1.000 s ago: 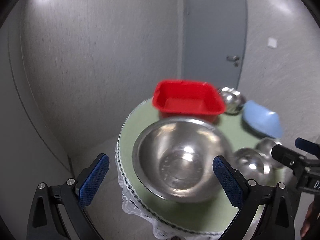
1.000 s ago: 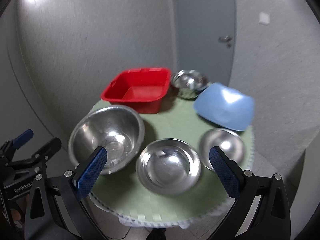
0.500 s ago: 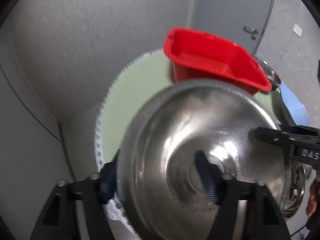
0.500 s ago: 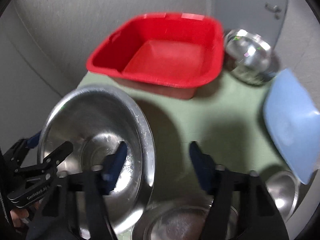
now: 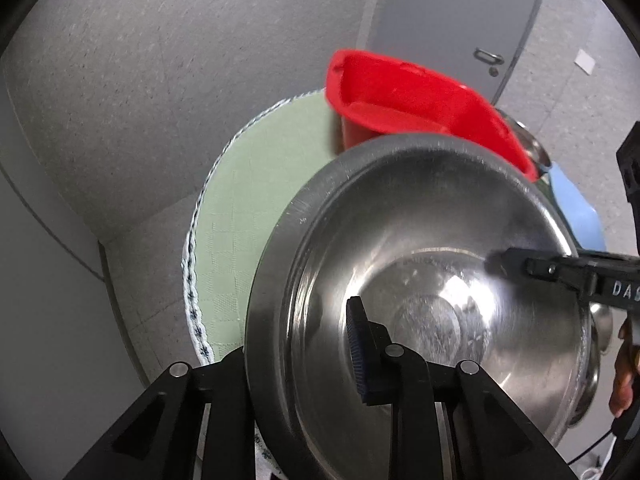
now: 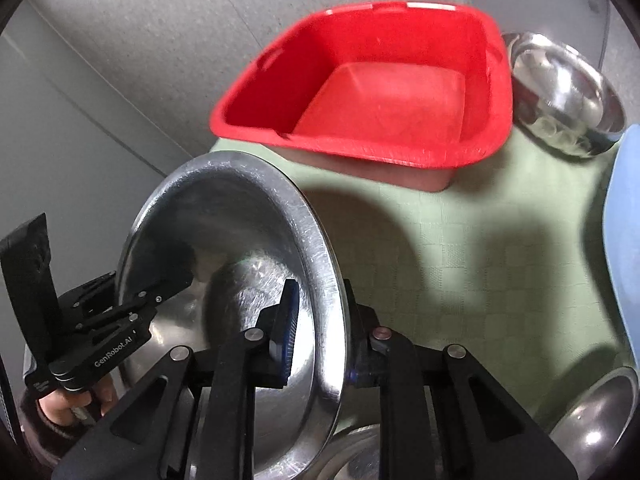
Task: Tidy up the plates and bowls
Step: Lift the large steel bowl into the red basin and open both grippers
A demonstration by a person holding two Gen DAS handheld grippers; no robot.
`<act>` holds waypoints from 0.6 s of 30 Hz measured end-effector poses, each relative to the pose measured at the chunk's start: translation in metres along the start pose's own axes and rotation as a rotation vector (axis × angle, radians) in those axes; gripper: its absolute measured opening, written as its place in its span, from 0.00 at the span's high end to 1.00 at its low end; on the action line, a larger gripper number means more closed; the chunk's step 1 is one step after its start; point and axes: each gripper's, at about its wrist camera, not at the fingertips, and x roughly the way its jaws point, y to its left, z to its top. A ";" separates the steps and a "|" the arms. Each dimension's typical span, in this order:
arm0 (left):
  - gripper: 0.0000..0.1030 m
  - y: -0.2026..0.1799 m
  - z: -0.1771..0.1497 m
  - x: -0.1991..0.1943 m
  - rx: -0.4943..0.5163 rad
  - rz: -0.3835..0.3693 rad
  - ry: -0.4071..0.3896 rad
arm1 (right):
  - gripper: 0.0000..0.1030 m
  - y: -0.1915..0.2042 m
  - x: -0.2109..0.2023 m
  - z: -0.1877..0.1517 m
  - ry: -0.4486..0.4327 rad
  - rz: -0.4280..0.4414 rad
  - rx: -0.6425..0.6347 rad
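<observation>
A large steel bowl (image 5: pixel 432 280) fills the left wrist view and shows in the right wrist view (image 6: pixel 224 232). It is lifted and tilted above the green round table (image 5: pixel 256 184). My left gripper (image 5: pixel 300 352) is shut on its near-left rim. My right gripper (image 6: pixel 320 320) is shut on its right rim. A red square tub (image 6: pixel 384 92) stands behind it, empty, and also shows in the left wrist view (image 5: pixel 400 96).
A small steel bowl (image 6: pixel 568 96) stands right of the tub. A light blue dish (image 6: pixel 624 216) lies at the right edge. Two more steel bowls sit near the front, one (image 6: pixel 600 412) at the right and one (image 6: pixel 360 456) under my right gripper.
Both grippers closed on the large bowl's opposite rims and raised it off the table, tilting it. The cameras moved in closer to the tub.
</observation>
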 end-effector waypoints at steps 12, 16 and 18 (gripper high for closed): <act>0.80 0.011 0.027 -0.057 0.098 -0.102 -0.136 | 0.82 0.013 -0.069 0.012 -0.150 0.085 0.037; 0.80 -0.004 0.052 -0.051 0.166 -0.173 -0.171 | 0.80 0.009 -0.083 0.034 -0.203 0.118 0.066; 0.80 -0.011 0.067 -0.040 0.195 -0.175 -0.190 | 0.78 0.013 -0.086 0.046 -0.227 0.072 0.043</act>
